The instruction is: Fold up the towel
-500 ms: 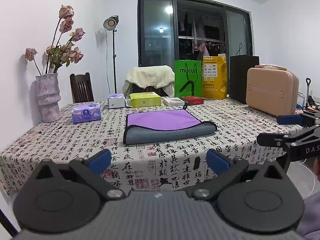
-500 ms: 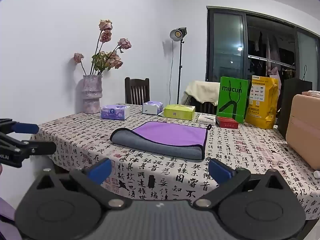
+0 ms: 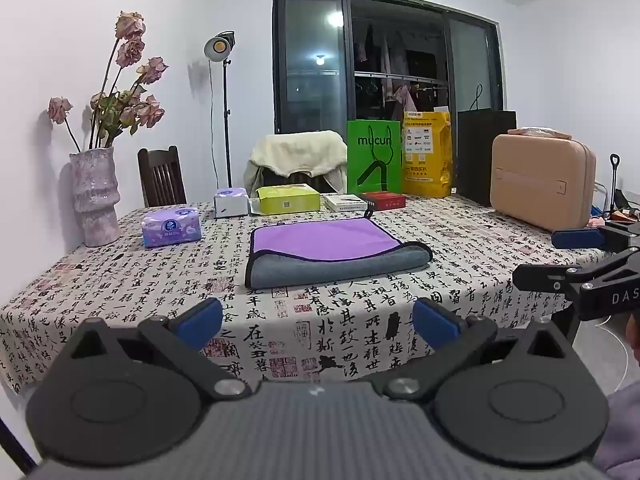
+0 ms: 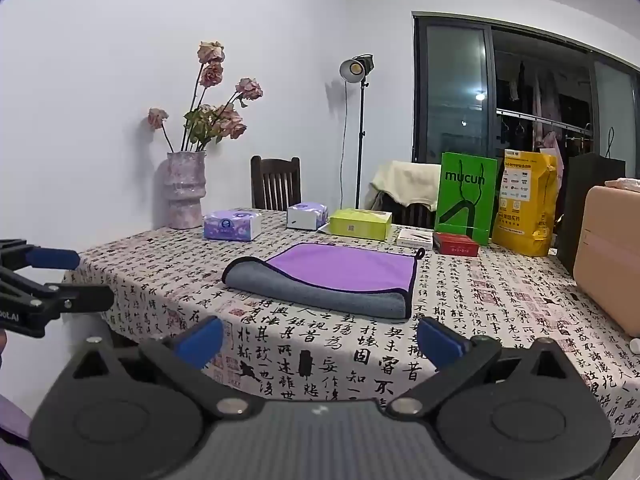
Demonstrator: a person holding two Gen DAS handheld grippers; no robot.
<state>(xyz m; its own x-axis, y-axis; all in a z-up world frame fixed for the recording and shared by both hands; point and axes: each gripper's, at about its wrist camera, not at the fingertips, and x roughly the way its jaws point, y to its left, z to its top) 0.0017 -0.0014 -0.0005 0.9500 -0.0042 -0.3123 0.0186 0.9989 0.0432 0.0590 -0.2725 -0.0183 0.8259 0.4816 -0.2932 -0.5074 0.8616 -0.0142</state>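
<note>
A folded purple-and-grey towel (image 3: 336,250) lay on the calligraphy-print tablecloth (image 3: 360,332). The left gripper (image 3: 318,322) and right gripper (image 4: 320,340) hovered short of it, jaws spread wide, holding nothing.

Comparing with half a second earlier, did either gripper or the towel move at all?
No visible change. The left gripper and right gripper stay open, short of the table, touching nothing. The towel lies folded with its purple side up, as before.

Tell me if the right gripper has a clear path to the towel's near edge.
Probably yes. The right gripper is open, held off the table's near side, and only bare tablecloth lies between it and the towel.
</note>
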